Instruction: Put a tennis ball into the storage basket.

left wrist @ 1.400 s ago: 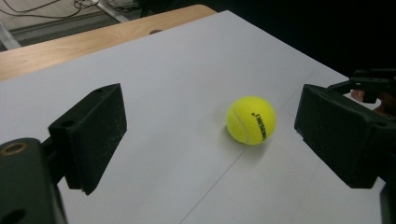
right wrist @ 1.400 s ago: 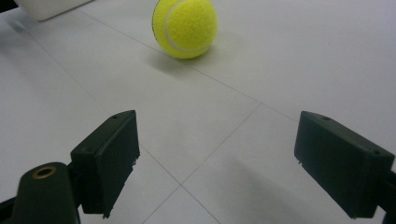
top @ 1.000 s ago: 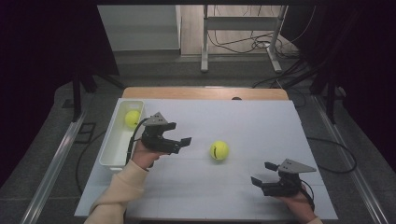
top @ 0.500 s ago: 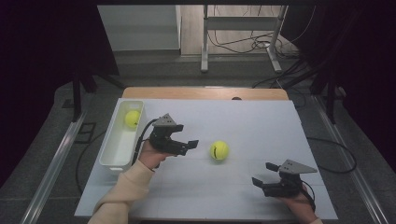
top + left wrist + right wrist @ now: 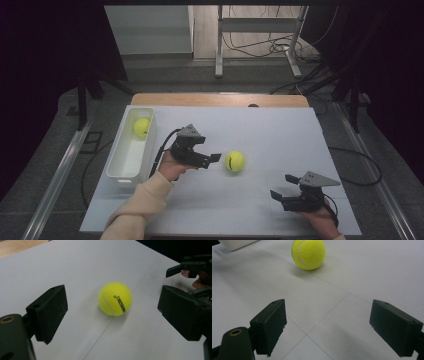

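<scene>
Ball (image 5: 234, 161), at mid-frame on the white bench (image 5: 280, 135) in the high view, lies just right of the left tool (image 5: 216, 158), whose released jaws face it without touching; the right tool (image 5: 281, 196), also released and empty, sits farther off at lower right.

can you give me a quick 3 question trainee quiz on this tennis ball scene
1. True or false: the left tongs are shut on the tennis ball on the table.
2. Where does the second tennis ball lie? A in the white bin; B on the wooden table edge; C between the right tongs.
3. Fill in: the right tongs are ____ with nothing between them.

Key: 1 false, they are open and short of it. 2 A. 3 open.
</scene>
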Demonstrator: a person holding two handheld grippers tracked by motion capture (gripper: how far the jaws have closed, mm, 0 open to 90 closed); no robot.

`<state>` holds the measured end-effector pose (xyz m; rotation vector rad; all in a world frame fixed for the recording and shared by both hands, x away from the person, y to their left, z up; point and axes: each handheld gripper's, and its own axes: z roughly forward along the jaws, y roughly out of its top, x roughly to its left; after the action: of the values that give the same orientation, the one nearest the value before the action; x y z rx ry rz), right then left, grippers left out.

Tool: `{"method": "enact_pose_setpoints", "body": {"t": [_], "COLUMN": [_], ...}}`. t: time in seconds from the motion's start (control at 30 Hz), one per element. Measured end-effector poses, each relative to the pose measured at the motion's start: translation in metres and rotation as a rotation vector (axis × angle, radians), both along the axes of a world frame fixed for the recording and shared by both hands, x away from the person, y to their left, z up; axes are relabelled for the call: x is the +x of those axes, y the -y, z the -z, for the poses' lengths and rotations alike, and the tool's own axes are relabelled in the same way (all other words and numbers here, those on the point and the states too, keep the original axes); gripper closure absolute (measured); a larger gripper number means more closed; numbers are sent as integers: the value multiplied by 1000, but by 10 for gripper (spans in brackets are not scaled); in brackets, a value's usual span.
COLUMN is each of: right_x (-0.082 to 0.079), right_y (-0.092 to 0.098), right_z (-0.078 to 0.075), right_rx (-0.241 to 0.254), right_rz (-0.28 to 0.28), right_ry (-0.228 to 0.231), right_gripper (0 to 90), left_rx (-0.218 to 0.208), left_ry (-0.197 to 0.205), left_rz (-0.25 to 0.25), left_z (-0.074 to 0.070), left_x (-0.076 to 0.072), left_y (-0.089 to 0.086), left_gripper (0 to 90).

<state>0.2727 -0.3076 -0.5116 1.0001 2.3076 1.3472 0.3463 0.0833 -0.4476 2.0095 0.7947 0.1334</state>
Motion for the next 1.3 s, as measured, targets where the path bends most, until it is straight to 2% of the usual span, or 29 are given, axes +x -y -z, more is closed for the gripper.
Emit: {"method": "enact_pose_setpoints", "body": {"t": [0.63,1.1,1.3], "right_x": [1,1,2], "right_y": [-2,0,0], "right_z": [1,1,1], "right_rx": [-4,-3,-7], "right_rz": [-4,-2,-3], "right_ry": [-5,-5,-7], "right_gripper": [148,148,148], "left_rx": [32,69,79], "left_ry": [-34,-65,-73], "left_rz": [25,63,62], "left_z": [13,27,32], "left_x": [12,22,25], "left_y": [17,41,47], "left_gripper": [102,100,96]}}
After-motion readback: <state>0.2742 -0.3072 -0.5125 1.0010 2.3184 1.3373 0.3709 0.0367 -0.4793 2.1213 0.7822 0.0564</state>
